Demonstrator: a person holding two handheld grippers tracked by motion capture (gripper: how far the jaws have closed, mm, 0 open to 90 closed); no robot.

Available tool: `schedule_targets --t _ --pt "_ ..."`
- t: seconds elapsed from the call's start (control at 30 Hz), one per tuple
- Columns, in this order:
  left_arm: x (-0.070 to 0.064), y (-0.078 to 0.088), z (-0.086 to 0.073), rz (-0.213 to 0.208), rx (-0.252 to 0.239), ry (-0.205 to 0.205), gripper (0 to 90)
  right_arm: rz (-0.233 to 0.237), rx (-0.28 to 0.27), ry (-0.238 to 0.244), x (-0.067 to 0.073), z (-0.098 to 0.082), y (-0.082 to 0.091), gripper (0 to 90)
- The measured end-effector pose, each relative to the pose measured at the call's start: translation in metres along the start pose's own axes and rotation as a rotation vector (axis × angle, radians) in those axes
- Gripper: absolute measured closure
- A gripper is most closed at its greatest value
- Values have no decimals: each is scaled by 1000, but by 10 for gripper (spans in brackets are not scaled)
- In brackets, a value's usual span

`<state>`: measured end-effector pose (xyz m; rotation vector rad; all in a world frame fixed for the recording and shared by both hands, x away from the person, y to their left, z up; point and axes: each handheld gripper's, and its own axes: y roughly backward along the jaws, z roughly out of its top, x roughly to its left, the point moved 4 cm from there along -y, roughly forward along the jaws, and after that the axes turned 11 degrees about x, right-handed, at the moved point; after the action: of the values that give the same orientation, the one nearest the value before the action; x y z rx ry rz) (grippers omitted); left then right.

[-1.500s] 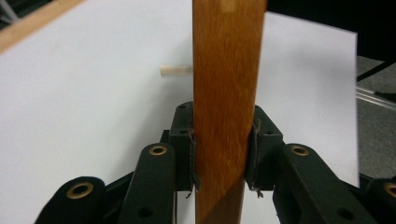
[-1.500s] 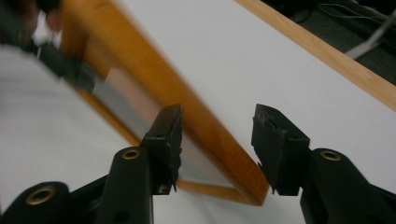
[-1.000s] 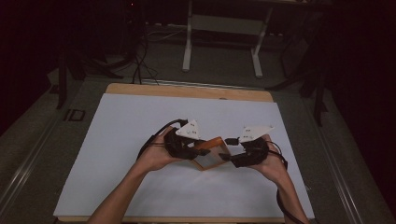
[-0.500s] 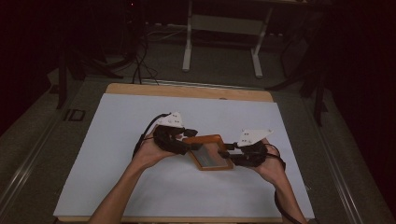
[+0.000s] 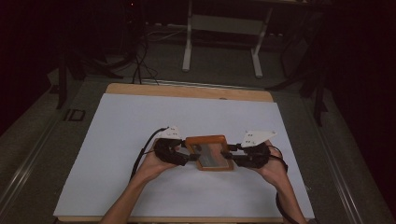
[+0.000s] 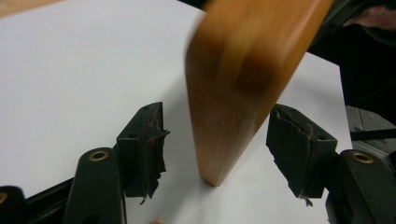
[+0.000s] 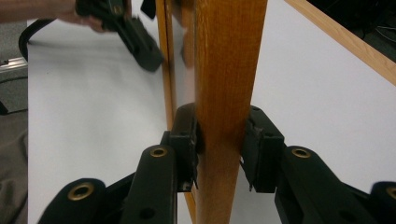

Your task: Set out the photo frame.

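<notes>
A small wooden frame [image 5: 209, 154] with a glassy grey face lies level between my two grippers, low over the white sheet. My right gripper [image 5: 230, 157] is shut on its right edge. In the right gripper view both pads [image 7: 187, 135] press on the wooden frame [image 7: 226, 70], having just closed on it. My left gripper [image 5: 189, 156] is at the frame's left edge. In the left gripper view its jaws [image 6: 219, 144] have just been opening. They straddle the frame's corner [image 6: 243, 84] with a gap on each side.
The white sheet [image 5: 140, 121] covers a wooden tabletop whose far edge [image 5: 187, 91] shows. Behind it stand the metal legs of a desk [image 5: 222, 28], with cables [image 5: 140, 60] on the dark floor. Both forearms come in from the near edge.
The frame has turned from tilted to level, face up. My left hand has sunk towards the sheet and its jaws have let go. The right jaws have closed on the frame.
</notes>
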<state>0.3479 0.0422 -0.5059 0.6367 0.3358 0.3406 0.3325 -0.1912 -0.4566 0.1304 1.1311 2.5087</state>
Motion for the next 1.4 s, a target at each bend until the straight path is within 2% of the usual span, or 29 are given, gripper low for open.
schedule_targets --t 0.1,0.2,0.27,0.47,0.7,0.9,0.93,1.0,1.4 --pt "-4 -12 -2 -3 31 -12 419 2 -7 -11 -1 -2 0 683" --pt "-5 -18 -2 2 48 -20 572 2 -13 -21 -2 -5 0 683" --pt "-5 -18 -2 -6 49 -19 592 3 -11 -20 -2 -6 1 683" --pt "-8 -15 0 0 81 -60 634 13 2 -15 -4 -10 2 673" --pt "-11 -11 -1 14 99 -56 638 31 -6 -19 -4 -9 0 670" --pt "-13 -6 -2 23 88 -36 639 39 -29 -37 -4 -9 -2 660" --pt "-17 0 -5 33 53 -6 639 34 -52 -51 -3 -7 -3 652" --pt "-19 3 -9 31 39 12 639 40 -66 -58 0 -7 -4 651" --pt "-20 23 -23 53 66 46 639 62 -101 -66 13 3 -20 644"
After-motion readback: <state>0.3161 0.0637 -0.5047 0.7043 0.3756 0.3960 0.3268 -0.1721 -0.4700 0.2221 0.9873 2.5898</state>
